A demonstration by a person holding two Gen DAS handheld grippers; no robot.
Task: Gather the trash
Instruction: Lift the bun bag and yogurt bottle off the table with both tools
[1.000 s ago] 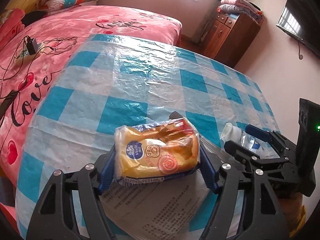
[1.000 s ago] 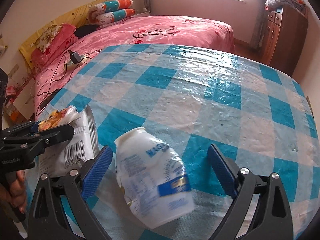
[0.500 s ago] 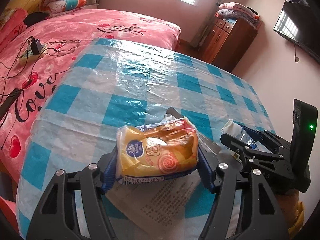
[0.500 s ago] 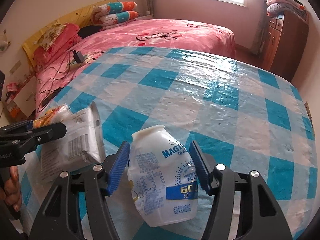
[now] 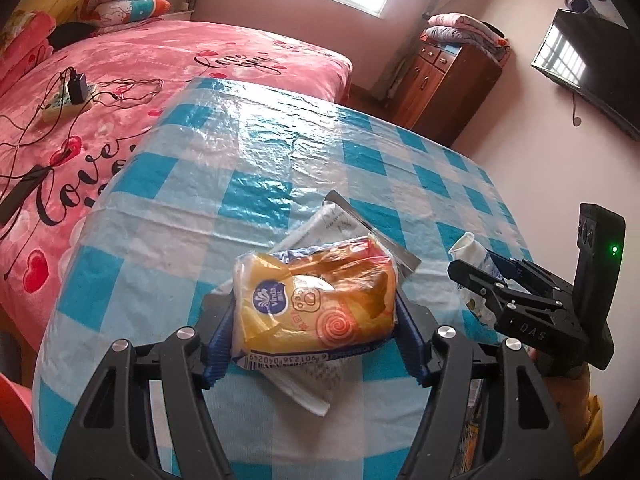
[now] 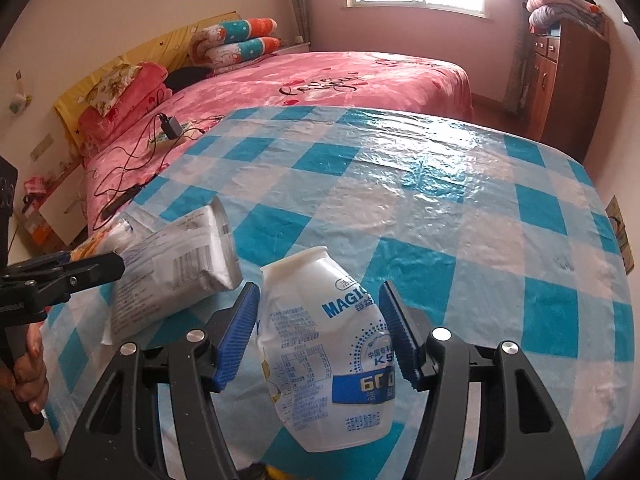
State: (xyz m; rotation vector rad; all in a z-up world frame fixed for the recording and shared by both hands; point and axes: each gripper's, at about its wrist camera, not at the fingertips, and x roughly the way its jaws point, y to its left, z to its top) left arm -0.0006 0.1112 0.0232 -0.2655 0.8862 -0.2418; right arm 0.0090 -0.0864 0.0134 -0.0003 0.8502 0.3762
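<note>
- The left gripper (image 5: 316, 344) has its jaws clamped on an orange tissue pack (image 5: 316, 312).
- The right gripper (image 6: 320, 336) has its jaws pressed on a white bottle (image 6: 332, 360), above the checked bench (image 6: 440, 208).

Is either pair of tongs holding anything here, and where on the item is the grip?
Both are. The left tongs clamp the yellow tissue pack across its two short ends. The right tongs squeeze the white drink bottle by the sides of its body.

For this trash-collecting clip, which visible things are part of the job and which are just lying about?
Job:
- tissue pack, in the left gripper
- white bottle, in the right gripper
- paper wrapper under the tissue pack

Lying about:
- charger and cables on the bed
- folded quilts
- wooden cabinet
</note>
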